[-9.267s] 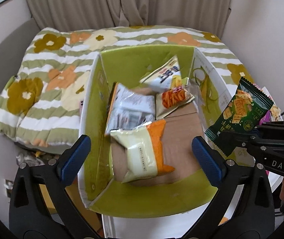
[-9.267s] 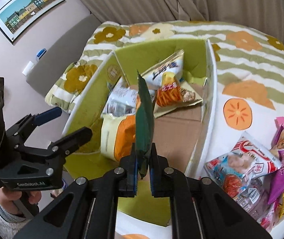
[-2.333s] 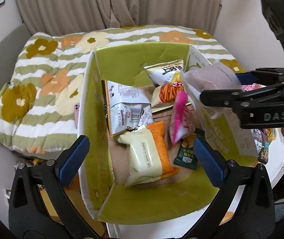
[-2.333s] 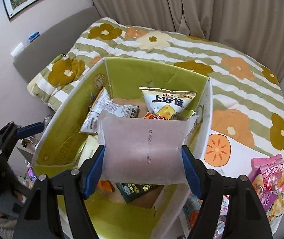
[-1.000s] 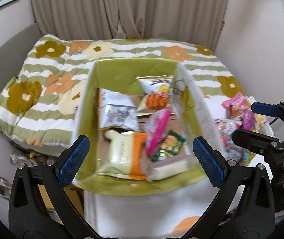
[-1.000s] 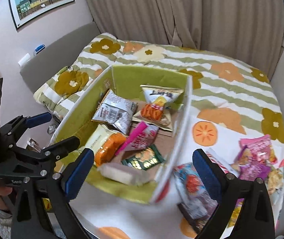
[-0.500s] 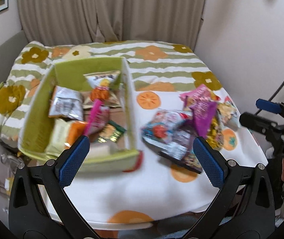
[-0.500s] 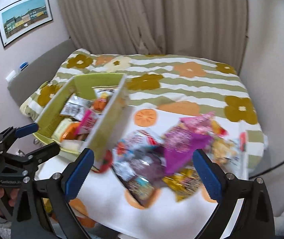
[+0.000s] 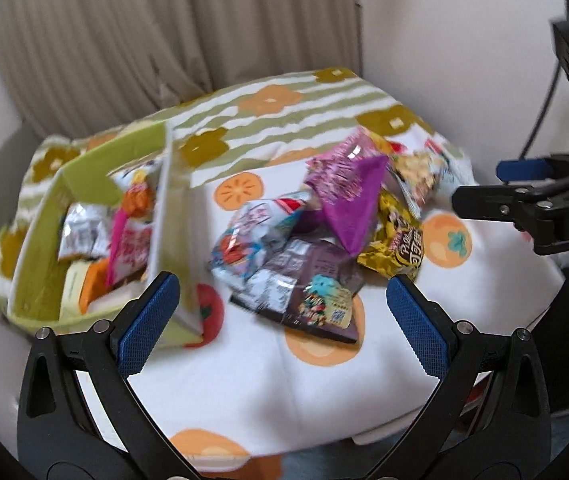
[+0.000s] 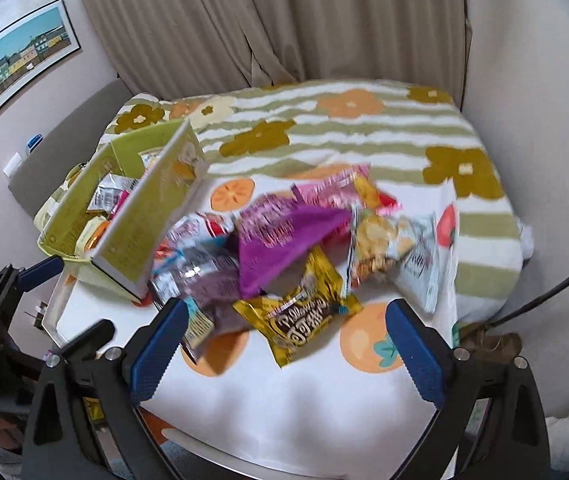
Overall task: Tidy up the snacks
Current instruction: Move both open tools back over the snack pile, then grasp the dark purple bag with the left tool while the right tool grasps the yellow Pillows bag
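A green cardboard box (image 9: 36,236) (image 10: 140,220) holds several snack bags at the left of the table. A loose pile of snacks lies to its right: a purple bag (image 9: 348,208) (image 10: 280,240), a yellow bag (image 9: 400,240) (image 10: 300,320), a dark bag (image 9: 308,284) and a clear bag (image 10: 392,252). My left gripper (image 9: 282,320) is open and empty, above the table's front, short of the pile. My right gripper (image 10: 284,344) is open and empty, just short of the yellow bag; it also shows in the left wrist view (image 9: 524,188) at the right.
The table has a white cloth with orange fruit prints (image 9: 268,380) (image 10: 316,400). Behind it is a bed with a striped flowered cover (image 10: 348,120), curtains and a wall on the right. A black cable (image 10: 556,284) hangs at the right.
Both grippers have swung right, from over the box to the loose snack pile. The right gripper let go of a pale bag into the box. Both stay open.
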`<action>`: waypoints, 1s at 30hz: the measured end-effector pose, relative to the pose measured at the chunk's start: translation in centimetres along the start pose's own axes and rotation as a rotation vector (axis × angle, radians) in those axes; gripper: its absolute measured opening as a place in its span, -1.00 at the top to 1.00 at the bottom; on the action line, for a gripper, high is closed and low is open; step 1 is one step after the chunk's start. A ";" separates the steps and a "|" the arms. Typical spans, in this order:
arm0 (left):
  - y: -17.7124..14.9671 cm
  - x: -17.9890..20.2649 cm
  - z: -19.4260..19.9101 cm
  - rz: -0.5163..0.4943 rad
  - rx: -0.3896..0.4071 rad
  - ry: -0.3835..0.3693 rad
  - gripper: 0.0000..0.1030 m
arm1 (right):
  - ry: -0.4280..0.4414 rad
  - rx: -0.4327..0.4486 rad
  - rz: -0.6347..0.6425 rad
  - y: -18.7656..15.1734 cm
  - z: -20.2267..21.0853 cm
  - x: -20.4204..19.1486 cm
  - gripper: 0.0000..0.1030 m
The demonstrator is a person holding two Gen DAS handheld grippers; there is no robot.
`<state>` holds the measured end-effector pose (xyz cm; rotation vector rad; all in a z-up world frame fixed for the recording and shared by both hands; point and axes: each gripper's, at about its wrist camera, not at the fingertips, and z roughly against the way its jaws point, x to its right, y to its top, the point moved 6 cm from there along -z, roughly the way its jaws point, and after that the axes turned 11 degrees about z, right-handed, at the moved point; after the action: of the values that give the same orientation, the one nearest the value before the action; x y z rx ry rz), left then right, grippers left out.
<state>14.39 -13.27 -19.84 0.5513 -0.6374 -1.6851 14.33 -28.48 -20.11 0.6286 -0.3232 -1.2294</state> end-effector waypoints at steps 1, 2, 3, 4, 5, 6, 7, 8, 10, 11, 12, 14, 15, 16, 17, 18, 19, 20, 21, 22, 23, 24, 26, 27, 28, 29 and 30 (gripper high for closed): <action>0.0 0.7 -0.9 -0.038 -0.009 -0.001 -0.99 | 0.010 -0.015 -0.012 -0.3 -0.8 0.5 -0.91; 0.1 1.3 -1.6 -0.069 -0.017 0.001 -0.99 | 0.016 -0.024 -0.022 -0.5 -1.3 0.8 -0.91; 0.1 1.9 -2.8 -0.108 -0.030 0.000 -0.99 | 0.023 -0.032 -0.034 -0.7 -1.9 1.1 -0.91; 0.1 2.4 -3.5 -0.130 -0.041 -0.003 -0.99 | 0.029 -0.041 -0.051 -1.0 -2.5 1.4 -0.91; 0.0 2.8 -4.6 -0.157 -0.055 -0.006 -0.99 | 0.035 -0.049 -0.072 -1.3 -3.2 1.8 -0.91; 0.0 3.2 -5.4 -0.179 -0.065 -0.008 -0.99 | 0.038 -0.057 -0.089 -1.6 -3.8 2.1 -0.91; 0.0 3.4 -6.0 -0.196 -0.070 -0.009 -0.99 | 0.039 -0.064 -0.112 -1.9 -4.5 2.5 -0.91; -0.1 3.7 -6.9 -0.217 -0.079 -0.011 -0.99 | 0.040 -0.068 -0.141 -2.2 -5.2 3.0 -0.91; -0.4 4.0 -8.2 -0.242 -0.100 -0.017 -0.97 | 0.052 -0.076 -0.187 -2.6 -6.3 3.4 -0.91; -0.6 4.2 -8.9 -0.252 -0.119 -0.023 -0.96 | 0.057 -0.082 -0.213 -2.9 -6.9 3.7 -0.91; -0.8 4.4 -9.4 -0.258 -0.131 -0.029 -0.95 | 0.064 -0.084 -0.228 -3.0 -7.3 3.8 -0.91; -1.4 4.6 -10.6 -0.276 -0.164 -0.037 -0.87 | 0.073 -0.088 -0.261 -3.3 -8.3 4.0 -0.91; -1.7 4.7 -10.9 -0.281 -0.176 -0.037 -0.86 | 0.073 -0.092 -0.274 -3.4 -8.6 4.1 -0.91; -2.0 4.7 -11.4 -0.283 -0.194 -0.040 -0.83 | 0.074 -0.093 -0.298 -3.5 -9.0 4.3 -0.91; -2.2 4.6 -11.8 -0.282 -0.210 -0.042 -0.81 | 0.077 -0.093 -0.316 -3.6 -9.2 4.4 -0.91; -2.3 4.5 -12.1 -0.280 -0.219 -0.037 -0.81 | 0.086 -0.093 -0.338 -3.7 -9.5 4.5 -0.91; -2.4 4.5 -12.3 -0.279 -0.223 -0.034 -0.81 | 0.093 -0.094 -0.353 -3.8 -9.8 4.5 -0.91; -2.4 4.5 -12.5 -0.279 -0.228 -0.034 -0.81 | 0.095 -0.096 -0.360 -3.7 -10.0 4.5 -0.91; -2.5 4.5 -12.8 -0.281 -0.235 -0.031 -0.81 | 0.094 -0.100 -0.369 -3.8 -10.2 4.5 -0.91; -2.7 4.4 -13.1 -0.286 -0.243 -0.023 -0.81 | 0.094 -0.096 -0.370 -3.8 -10.4 4.4 -0.91; -2.9 4.3 -13.3 -0.290 -0.253 -0.022 -0.81 | 0.093 -0.100 -0.380 -3.8 -10.7 4.3 -0.91; -3.1 4.2 -13.6 -0.293 -0.264 -0.019 -0.81 | 0.097 -0.103 -0.387 -3.9 -10.9 4.3 -0.91; -3.4 4.1 -13.9 -0.287 -0.278 -0.020 -0.81 | 0.096 -0.112 -0.404 -4.1 -11.4 4.3 -0.91; -3.4 4.0 -13.9 -0.285 -0.281 -0.022 -0.81 | 0.097 -0.115 -0.409 -4.1 -11.6 4.3 -0.91; -3.6 3.8 -14.0 -0.282 -0.286 -0.023 -0.81 | 0.095 -0.115 -0.412 -4.1 -11.7 4.3 -0.91; -3.6 3.7 -14.1 -0.280 -0.291 -0.023 -0.79 | 0.091 -0.113 -0.415 -4.1 -11.7 4.4 -0.91; -3.7 3.5 -14.2 -0.274 -0.301 -0.026 -0.75 | 0.092 -0.111 -0.414 -4.1 -11.8 4.3 -0.91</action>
<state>20.50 -17.81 -32.90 0.4134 -0.3258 -2.0049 19.05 -30.17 -32.29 0.6732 -0.0452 -1.5964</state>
